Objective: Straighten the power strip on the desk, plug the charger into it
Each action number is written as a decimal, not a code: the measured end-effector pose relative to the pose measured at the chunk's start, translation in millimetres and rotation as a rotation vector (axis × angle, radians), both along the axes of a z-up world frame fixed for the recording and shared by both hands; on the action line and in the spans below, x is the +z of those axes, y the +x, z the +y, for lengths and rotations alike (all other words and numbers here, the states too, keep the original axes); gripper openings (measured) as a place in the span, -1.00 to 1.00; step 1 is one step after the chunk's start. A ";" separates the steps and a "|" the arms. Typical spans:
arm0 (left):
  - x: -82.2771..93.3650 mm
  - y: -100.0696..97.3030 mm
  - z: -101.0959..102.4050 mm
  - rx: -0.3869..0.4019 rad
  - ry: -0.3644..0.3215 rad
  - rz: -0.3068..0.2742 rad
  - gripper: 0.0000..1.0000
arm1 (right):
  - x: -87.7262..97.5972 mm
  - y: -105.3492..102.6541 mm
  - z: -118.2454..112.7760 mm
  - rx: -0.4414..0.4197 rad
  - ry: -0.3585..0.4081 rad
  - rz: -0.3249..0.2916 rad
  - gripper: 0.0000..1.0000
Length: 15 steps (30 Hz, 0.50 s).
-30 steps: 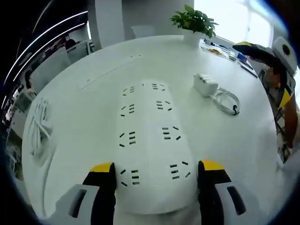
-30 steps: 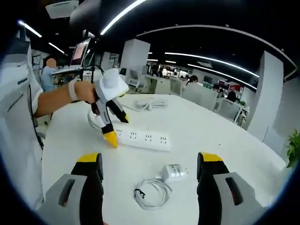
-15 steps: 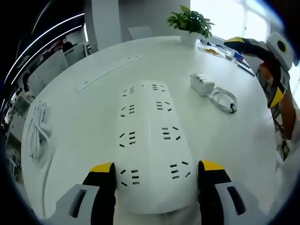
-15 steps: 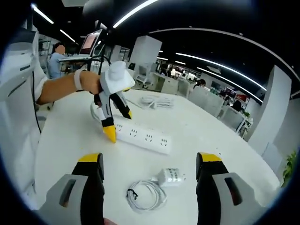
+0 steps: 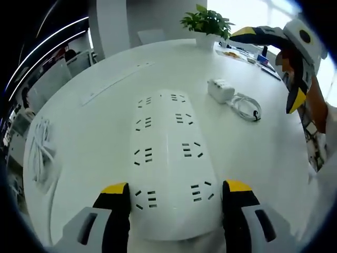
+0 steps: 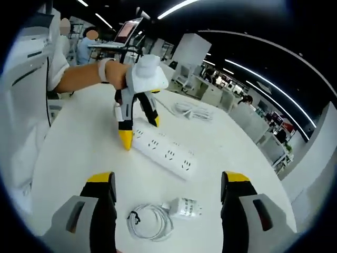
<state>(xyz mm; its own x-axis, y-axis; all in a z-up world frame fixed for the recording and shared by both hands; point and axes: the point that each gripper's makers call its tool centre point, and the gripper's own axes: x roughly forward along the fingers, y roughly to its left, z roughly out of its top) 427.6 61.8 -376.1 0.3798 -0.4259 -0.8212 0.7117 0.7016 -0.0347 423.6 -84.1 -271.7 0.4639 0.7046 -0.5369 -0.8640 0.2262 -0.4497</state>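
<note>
The left tool (image 5: 169, 197) stands with its jaws spread to either side of the near end of the strip (image 5: 169, 168), one yellow tip by each long edge. Whether the tips press the casing or merely bracket it I cannot tell, but the straddle suits steering: with a jaw on each flank, a turn of the hand would swing the strip square on the tabletop (image 5: 105, 105). In the right gripper view the same tool (image 6: 138, 129) comes down on the strip's end (image 6: 164, 154) from above, held by a hand (image 6: 113, 74) on the person's side.

The right tool (image 6: 167, 192) hangs in the air with its jaws wide apart and nothing between them. It looks down toward the charger (image 6: 183, 207), which lies on the tabletop a little way off the strip's long side, near its far end, apart from it. That hover reads as waiting to pick up the charger once the strip is settled. In the left gripper view this tool (image 5: 295, 79) shows raised beyond the charger (image 5: 220, 88).

The charger's cable (image 6: 150, 222) lies coiled just beside it, on the side away from the strip. A second white cord (image 5: 39, 153) lies bunched well off the strip's other long side. A plant (image 5: 205, 22) stands past the strip's far end, near the tabletop's edge.

Nothing is plugged into the strip's sockets yet.
</note>
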 end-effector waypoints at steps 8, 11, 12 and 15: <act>-0.1 -5.8 1.8 -0.035 0.004 0.003 0.43 | -9.3 10.1 14.6 0.087 -0.049 -0.007 0.59; 0.0 -6.9 2.2 -0.045 0.006 0.004 0.43 | -14.6 14.7 14.5 0.099 -0.087 0.014 0.59; 0.0 -7.0 2.2 -0.045 0.006 0.004 0.43 | -15.3 16.3 14.5 0.111 -0.102 0.005 0.59; 0.2 -7.6 2.2 -0.050 0.005 0.003 0.43 | -16.9 22.2 17.0 0.132 -0.116 0.026 0.58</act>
